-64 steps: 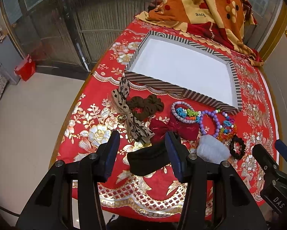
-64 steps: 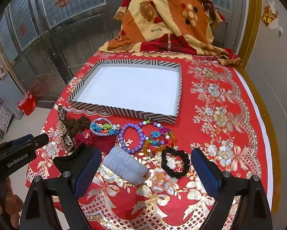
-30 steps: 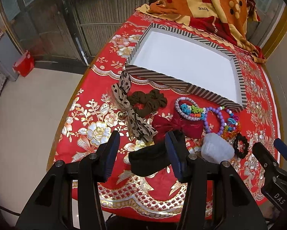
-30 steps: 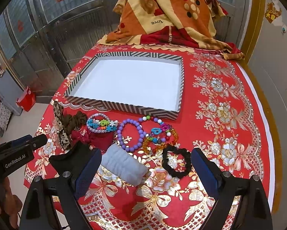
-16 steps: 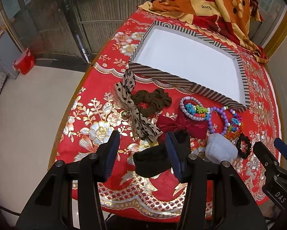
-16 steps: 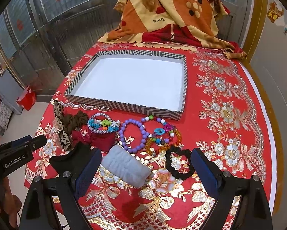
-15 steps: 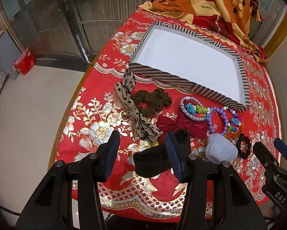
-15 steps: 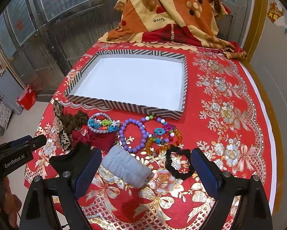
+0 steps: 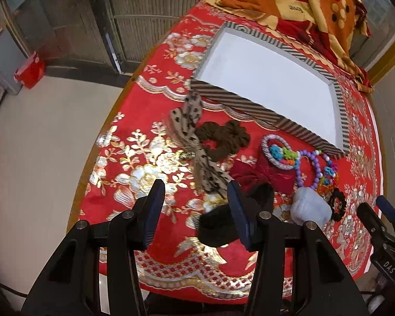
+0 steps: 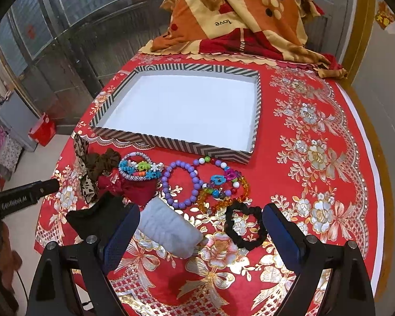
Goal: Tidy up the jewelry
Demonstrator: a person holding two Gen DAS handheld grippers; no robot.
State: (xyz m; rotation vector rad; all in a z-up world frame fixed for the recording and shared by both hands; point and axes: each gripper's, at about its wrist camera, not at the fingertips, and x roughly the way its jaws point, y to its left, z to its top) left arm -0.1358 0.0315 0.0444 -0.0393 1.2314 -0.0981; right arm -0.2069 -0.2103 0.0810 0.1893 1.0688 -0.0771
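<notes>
A striped tray (image 10: pixel 168 142) with a bare white floor lies on the red table; it also shows in the left wrist view (image 9: pixel 239 100). In front of it lie a leopard bow (image 9: pixel 189 137), brown scrunchie (image 9: pixel 223 137), red bow (image 10: pixel 136 188), black band (image 9: pixel 218 223), pale grey band (image 10: pixel 171 227), purple bead bracelet (image 10: pixel 181 184), colourful bracelets (image 10: pixel 221 184) and black scrunchie (image 10: pixel 246 223). My left gripper (image 9: pixel 196 205) is open and empty above the table's near left edge, below the leopard bow. My right gripper (image 10: pixel 200 233) is open and empty, over the grey band and black scrunchie.
A patterned orange blanket (image 10: pixel 239 13) is heaped at the table's far end. The floral tablecloth (image 10: pixel 318 158) spreads to the right of the tray. A red box (image 9: pixel 30 69) stands on the floor at left, by metal-framed doors.
Both grippers have moved forward toward the items, so the accessories and tray sit closer and shifted right in the left view. Nothing was grasped; both stay open.
</notes>
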